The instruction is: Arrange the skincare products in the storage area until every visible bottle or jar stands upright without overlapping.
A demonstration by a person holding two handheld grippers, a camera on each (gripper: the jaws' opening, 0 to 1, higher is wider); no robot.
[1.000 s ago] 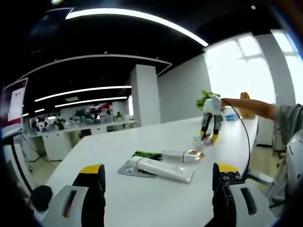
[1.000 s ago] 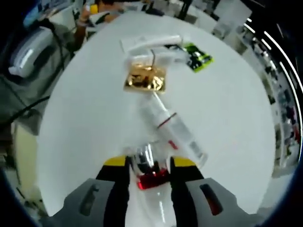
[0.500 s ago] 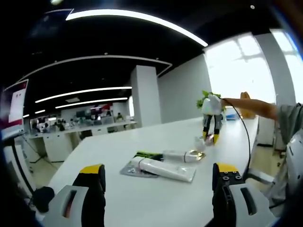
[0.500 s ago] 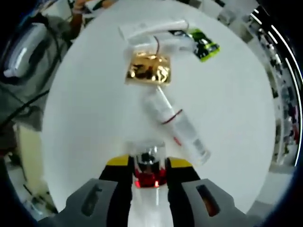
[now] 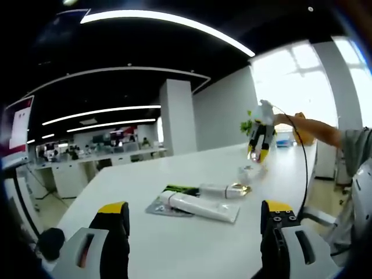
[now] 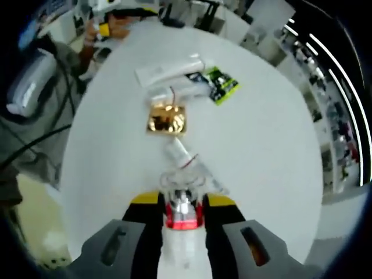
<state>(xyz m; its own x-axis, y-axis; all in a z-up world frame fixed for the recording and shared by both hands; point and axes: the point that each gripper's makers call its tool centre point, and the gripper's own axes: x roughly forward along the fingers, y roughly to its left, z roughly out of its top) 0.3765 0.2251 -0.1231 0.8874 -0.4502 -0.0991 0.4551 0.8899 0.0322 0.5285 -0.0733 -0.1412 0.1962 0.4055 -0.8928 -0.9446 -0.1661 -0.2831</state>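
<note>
The right hand-held gripper (image 6: 183, 210) is clamped on a clear bottle (image 6: 182, 204) with a red band, lifted above the white tabletop (image 6: 273, 151). From across the tabletop you can see that same gripper (image 5: 258, 152) hanging in the air with the bottle below its yellow tips, presumably so it can be set down standing rather than left on its side.

The left hand-held gripper (image 5: 195, 224) is spread wide and holding nothing, low at the near edge (waiting its turn, I'd guess).

Plenty is left to sort. A second clear bottle (image 6: 185, 161) lies flat just beyond the held one. Past it sits a gold square box (image 6: 166, 119), then two white tubes (image 6: 168, 70) lying side by side and touching, with a green-and-black packet (image 6: 219, 86) tucked against them. Everything lying there is bunched close, so the upright bottle likely needs an open patch away from the pile.
</note>
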